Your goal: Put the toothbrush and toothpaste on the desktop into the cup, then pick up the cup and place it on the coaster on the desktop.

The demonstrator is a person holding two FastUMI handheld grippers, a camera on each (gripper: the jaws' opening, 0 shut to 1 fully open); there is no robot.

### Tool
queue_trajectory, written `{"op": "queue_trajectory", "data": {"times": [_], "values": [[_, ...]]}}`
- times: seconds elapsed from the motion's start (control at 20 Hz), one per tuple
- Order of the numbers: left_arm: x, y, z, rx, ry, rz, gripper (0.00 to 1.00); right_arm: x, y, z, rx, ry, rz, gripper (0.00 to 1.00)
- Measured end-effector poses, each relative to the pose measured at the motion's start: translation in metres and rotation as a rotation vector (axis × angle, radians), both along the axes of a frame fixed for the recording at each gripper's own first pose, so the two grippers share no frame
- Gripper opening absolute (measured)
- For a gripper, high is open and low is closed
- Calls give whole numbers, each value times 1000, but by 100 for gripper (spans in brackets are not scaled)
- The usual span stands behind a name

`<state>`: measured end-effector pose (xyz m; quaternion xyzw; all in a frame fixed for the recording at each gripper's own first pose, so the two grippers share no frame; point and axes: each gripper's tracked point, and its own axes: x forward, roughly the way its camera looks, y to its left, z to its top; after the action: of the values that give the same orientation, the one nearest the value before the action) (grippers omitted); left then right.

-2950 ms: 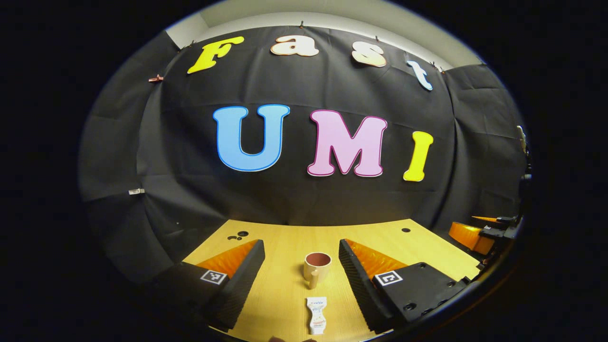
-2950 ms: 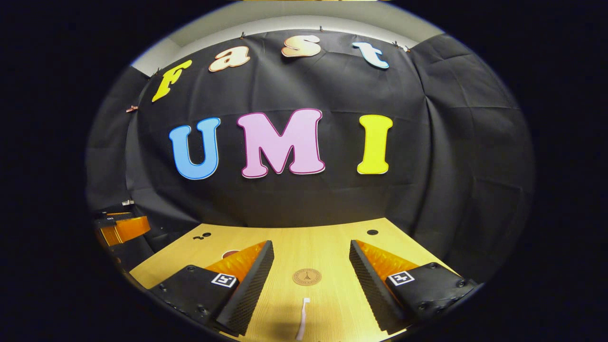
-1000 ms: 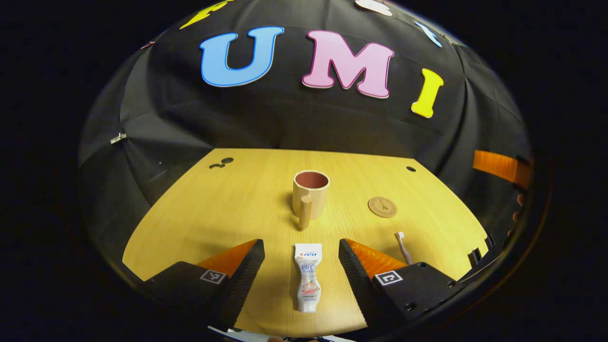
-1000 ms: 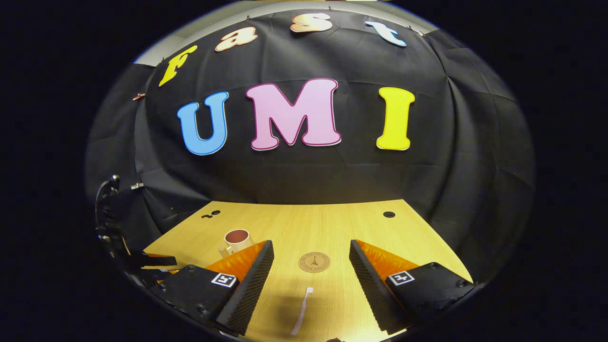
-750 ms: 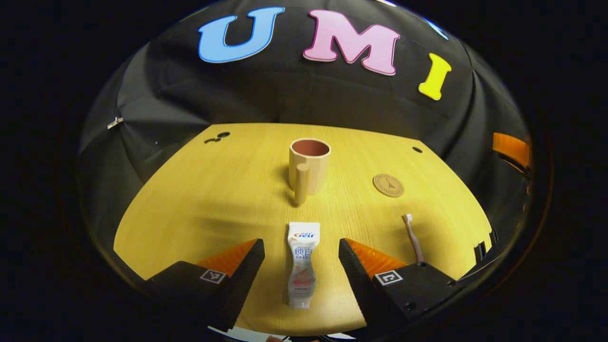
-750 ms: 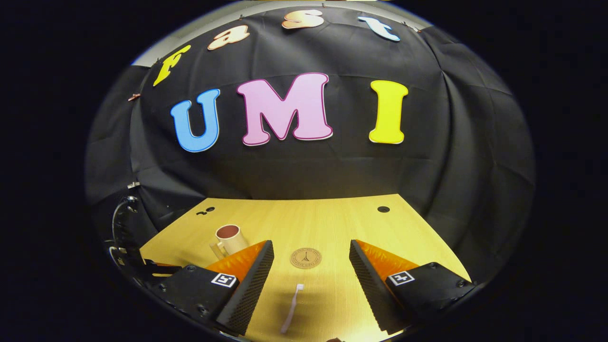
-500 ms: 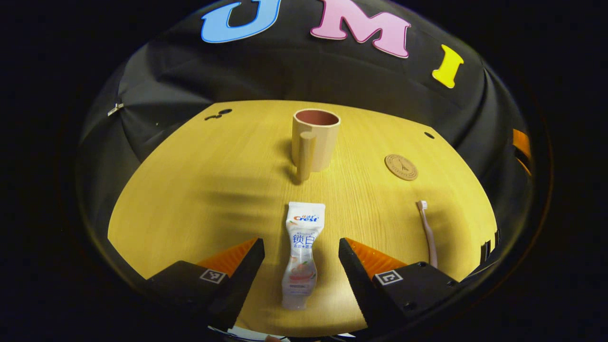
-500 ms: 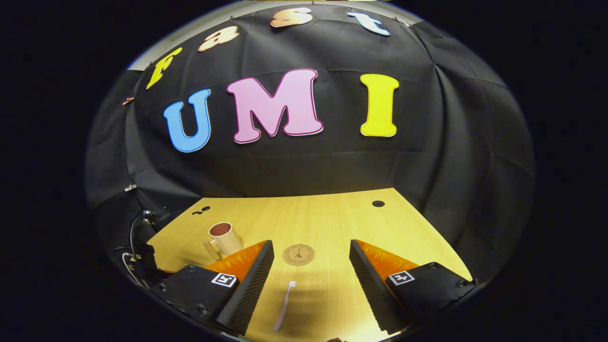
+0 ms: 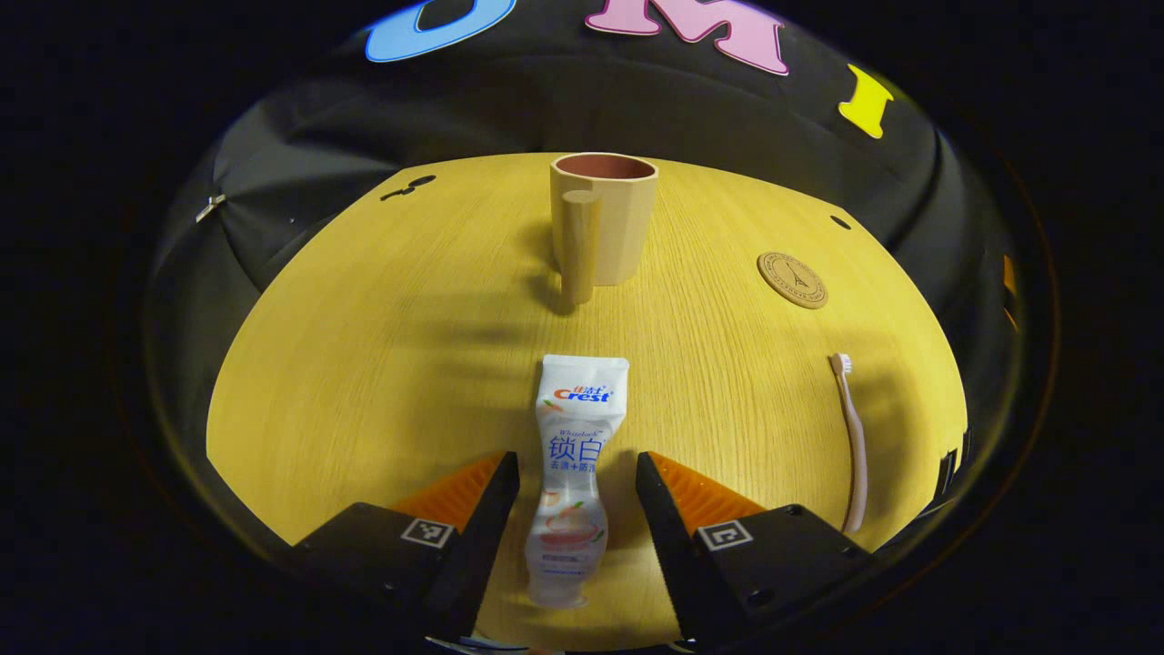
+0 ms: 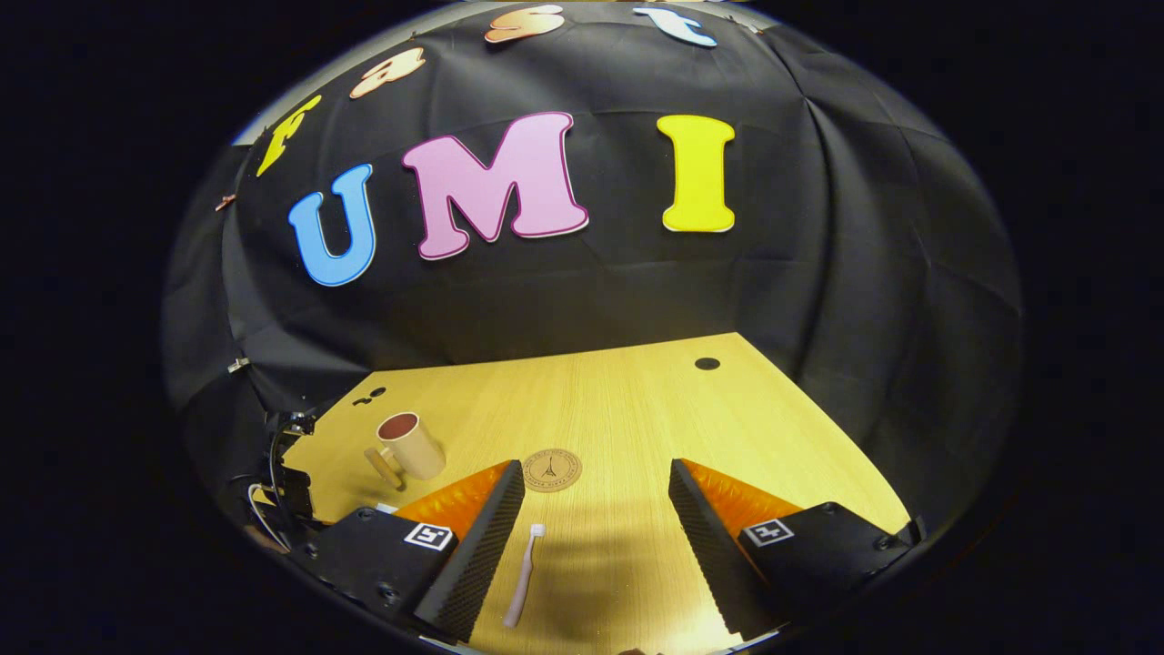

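Since half a second ago our left gripper (image 9: 576, 487) has dropped and narrowed; its jaws are spread, straddling the toothpaste (image 9: 574, 473) at lower centre, not yet touching. Tube's long axis runs up-frame toward the cup (image 9: 604, 218), so we pinch across it. Right gripper (image 10: 596, 537) gapes, toothbrush (image 10: 523, 575) lower left between its fingers.

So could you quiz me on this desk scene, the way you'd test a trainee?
1. True or false: the white toothpaste tube lies between the left tool's fingers.
2. What lies nearest the pale pink toothbrush: A) the round brown coaster, B) the beige handled cup?
3. Fill in: the cup stands ___ on the yellow wooden desktop.

Key: 1 true; 2 A; 3 upright.
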<state>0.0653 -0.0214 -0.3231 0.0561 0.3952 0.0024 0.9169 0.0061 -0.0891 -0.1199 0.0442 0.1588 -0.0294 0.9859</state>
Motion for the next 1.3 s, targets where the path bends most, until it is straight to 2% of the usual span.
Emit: {"op": "queue_trajectory", "data": {"times": [0.1, 0.15, 0.2, 0.25, 0.3, 0.35, 0.4, 0.55, 0.8, 1.0, 1.3], "values": [[1, -3, -2, 11, 16, -27, 73, 1, 3, -6, 4, 20, -1, 99], [0, -6, 1, 14, 20, -38, 63, 1, 3, -10, 4, 30, 0, 99], [-1, -6, 0, 20, 37, -39, 61, 1, 5, -13, 4, 40, 1, 98], [1, -10, -1, 21, 43, -45, 51, 0, 7, -15, 5, 51, 4, 99], [1, -12, -1, 29, 52, -47, 47, 2, 9, -21, 8, 71, 6, 99], [1, -12, -1, 34, 58, -46, 34, 1, 12, -27, 13, 97, 13, 99], [2, -13, -2, 36, 64, -45, 37, -2, 17, -34, 19, 123, 17, 99], [1, -14, 0, 16, 64, -43, 28, -7, 27, -58, 19, 203, 33, 98], [-5, -12, 0, -25, 97, -45, 22, -9, 40, -92, 29, 318, 43, 99], [-26, -1, 18, -56, 68, -35, 21, -11, 46, -122, 33, 418, 26, 99], [-49, 10, 41, -56, 16, -67, 21, -17, 61, -163, 1, 547, 43, 99]]}}
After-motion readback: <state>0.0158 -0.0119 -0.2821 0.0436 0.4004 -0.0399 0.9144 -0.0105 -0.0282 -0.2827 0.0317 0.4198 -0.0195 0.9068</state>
